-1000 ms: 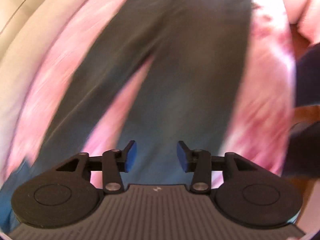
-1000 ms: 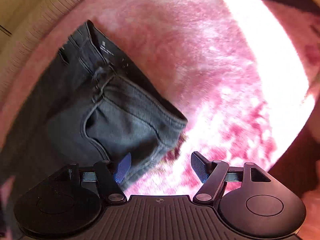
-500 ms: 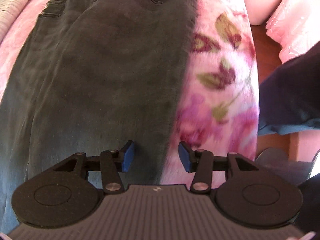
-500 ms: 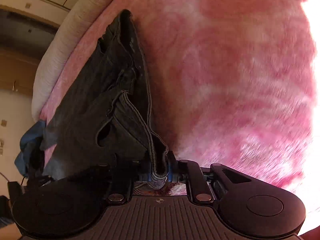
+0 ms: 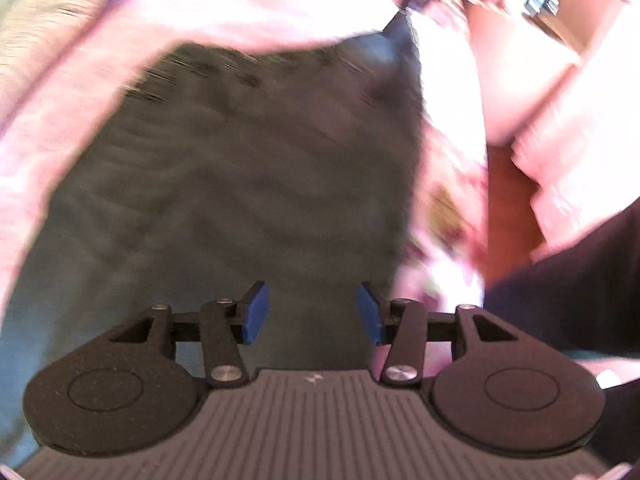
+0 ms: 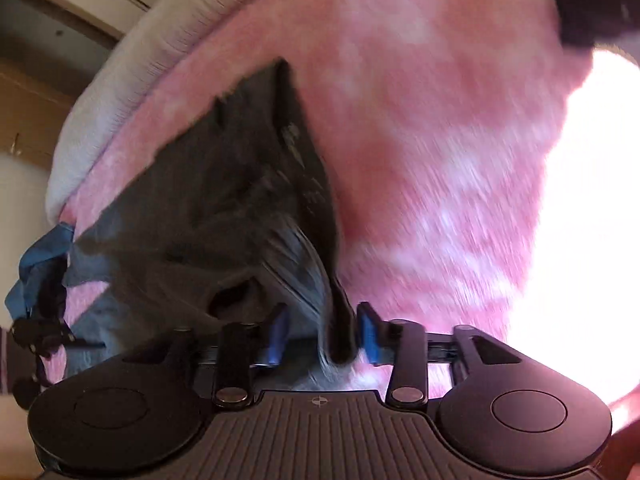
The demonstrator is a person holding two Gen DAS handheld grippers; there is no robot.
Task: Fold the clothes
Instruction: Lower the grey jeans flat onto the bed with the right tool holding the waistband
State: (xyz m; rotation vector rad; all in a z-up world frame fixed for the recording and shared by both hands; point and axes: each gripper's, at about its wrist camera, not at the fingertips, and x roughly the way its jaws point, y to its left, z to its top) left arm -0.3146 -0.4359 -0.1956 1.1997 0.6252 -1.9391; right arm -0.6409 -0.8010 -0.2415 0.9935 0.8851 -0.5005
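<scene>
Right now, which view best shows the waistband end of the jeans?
The right wrist view: the jeans waistband rises between the right gripper jaws, against the pink blanket. The left wrist view shows only blurred, flat denim beyond the open left gripper.

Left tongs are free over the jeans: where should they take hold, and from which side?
Judging loosely, since the view is blurred: take the jeans at their long side edge by the pink blanket, coming in from that side. That edge lies exposed there. The left tongs are open; the right tongs have waistband cloth between their pads.
</scene>
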